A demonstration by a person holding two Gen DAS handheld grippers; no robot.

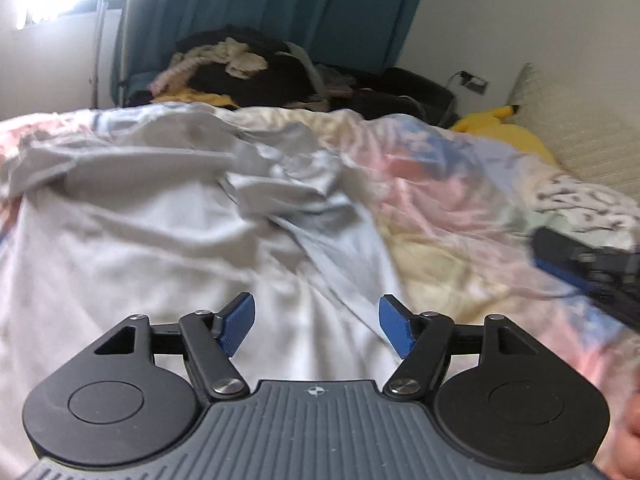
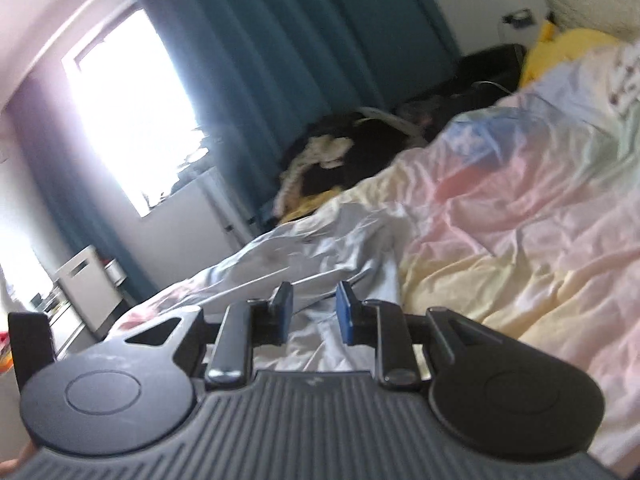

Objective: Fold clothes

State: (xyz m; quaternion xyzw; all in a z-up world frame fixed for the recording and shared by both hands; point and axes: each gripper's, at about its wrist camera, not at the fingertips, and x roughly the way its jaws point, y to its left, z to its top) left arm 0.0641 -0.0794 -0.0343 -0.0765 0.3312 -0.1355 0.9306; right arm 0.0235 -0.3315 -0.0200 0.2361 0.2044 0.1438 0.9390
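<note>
Garment: we see a white garment [image 1: 168, 216] lying crumpled on the bed, over the pastel duvet [image 1: 460, 208], toward the bed's left side in the left wrist view. It is rumpled and partly doubled over itself, not yet folded flat.

Handling: we judge it light, thin and limp. It should drape and slide easily on the duvet, and a pinch can gather more than one layer. Nothing fragile here.

Where to hold: we would take it at an outer edge or corner, such as the ridge of cloth at its far side [image 1: 132, 160], rather than in the middle, so that it hangs straight when lifted.

Left gripper: the left gripper [image 1: 316, 326] hovers above the near part of the garment with its blue pads well apart and nothing between them. The cloth lies under and ahead of it, not touched.

Right gripper: the right gripper [image 2: 312, 312] has its pads at a narrow gap. White cloth shows behind the gap, but we see none pinched between the pads. The garment [image 2: 320, 248] lies just ahead and below it.

Around: beyond the bed's far edge sit a dark heap of clothes [image 1: 248, 72] and a teal curtain [image 1: 280, 4]; a yellow plush toy [image 1: 500, 128] rests near the head end.
</note>
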